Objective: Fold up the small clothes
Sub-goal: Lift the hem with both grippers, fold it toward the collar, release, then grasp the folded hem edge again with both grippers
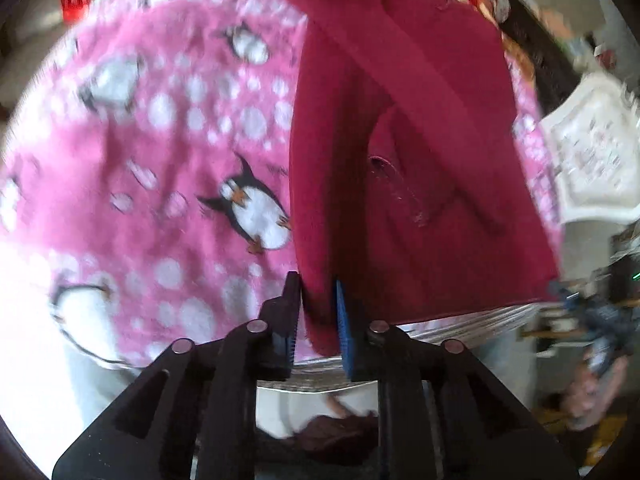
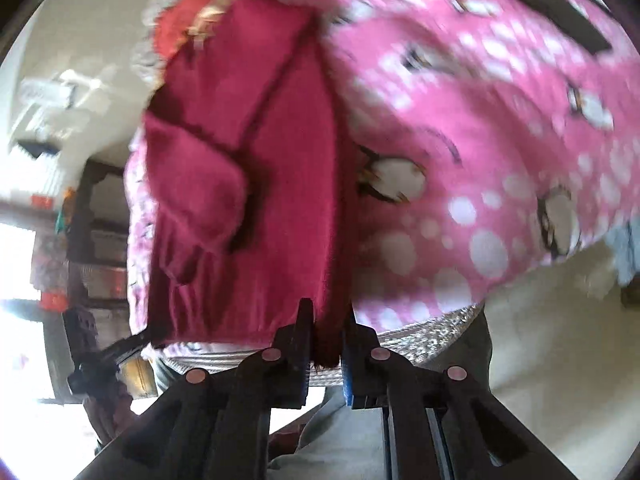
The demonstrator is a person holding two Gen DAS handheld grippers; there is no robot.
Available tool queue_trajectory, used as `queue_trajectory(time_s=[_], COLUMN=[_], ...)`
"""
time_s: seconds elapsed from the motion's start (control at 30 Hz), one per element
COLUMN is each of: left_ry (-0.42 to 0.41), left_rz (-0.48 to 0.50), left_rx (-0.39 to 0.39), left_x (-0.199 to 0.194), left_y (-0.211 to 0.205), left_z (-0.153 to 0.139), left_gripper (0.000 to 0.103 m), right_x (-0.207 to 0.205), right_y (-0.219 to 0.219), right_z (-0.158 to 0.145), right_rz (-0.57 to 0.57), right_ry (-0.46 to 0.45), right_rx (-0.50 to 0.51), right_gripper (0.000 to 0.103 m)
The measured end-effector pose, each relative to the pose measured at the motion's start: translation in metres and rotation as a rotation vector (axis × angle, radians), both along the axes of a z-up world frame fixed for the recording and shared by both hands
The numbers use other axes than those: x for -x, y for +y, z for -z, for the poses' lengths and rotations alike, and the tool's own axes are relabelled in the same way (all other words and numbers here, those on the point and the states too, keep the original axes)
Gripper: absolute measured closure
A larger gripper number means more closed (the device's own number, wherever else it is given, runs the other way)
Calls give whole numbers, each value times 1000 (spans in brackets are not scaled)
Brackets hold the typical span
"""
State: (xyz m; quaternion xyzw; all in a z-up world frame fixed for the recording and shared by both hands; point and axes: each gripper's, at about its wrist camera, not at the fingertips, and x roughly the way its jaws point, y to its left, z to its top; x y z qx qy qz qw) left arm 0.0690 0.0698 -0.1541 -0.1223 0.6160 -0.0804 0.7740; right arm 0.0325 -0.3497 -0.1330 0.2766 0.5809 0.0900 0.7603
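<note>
Underneath everything lies a fuzzy pink fleece blanket (image 1: 160,152) printed with white dots and penguins, and on it rests the small garment (image 1: 400,152), a plush, deep crimson piece with a long sleeve folded diagonally across its body and a gathered hem. Both tools grip that hem: the left gripper (image 1: 318,320) has its black and blue pads pressed narrowly onto one lower corner, while the right gripper (image 2: 328,340) pinches the opposite lower corner likewise, both pointing forward along the cloth.
</note>
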Motion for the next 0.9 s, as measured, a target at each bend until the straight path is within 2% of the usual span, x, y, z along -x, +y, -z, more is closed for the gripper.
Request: queue_trajectory(time_s=[0.1,0.17,0.2,0.23,0.4,0.67,0.9], left_ry=[-72,-104,-118,-138,-192,-233,-258], left_rz=[27,31,34,42,67,38,-11], left_rx=[-78,-100,-110,-118,-163,-137,-119], left_x=[6,10,12,12,14,18,2], left_y=[-8,-12,-13,-15,-23,-19,-16], left_z=[-15,-23,-29,-35,-52,-81,-98], left_gripper=[88,78,72,71,70,70,70], right_x=[0,-1,-1,-1,-3,0,-9], right_y=[2,4,5,7,24,36,43], right_z=[-17,-36,-43,-51,-72,-84,-104], right_rz=[-10,-3,5,13,-13,-6,24], right_ry=[-38,-86,-104,-128,-182,-224,-282], right_rx=[54,107,121,136,147,158,205], right_gripper=[78,63,50,47,46,45,34])
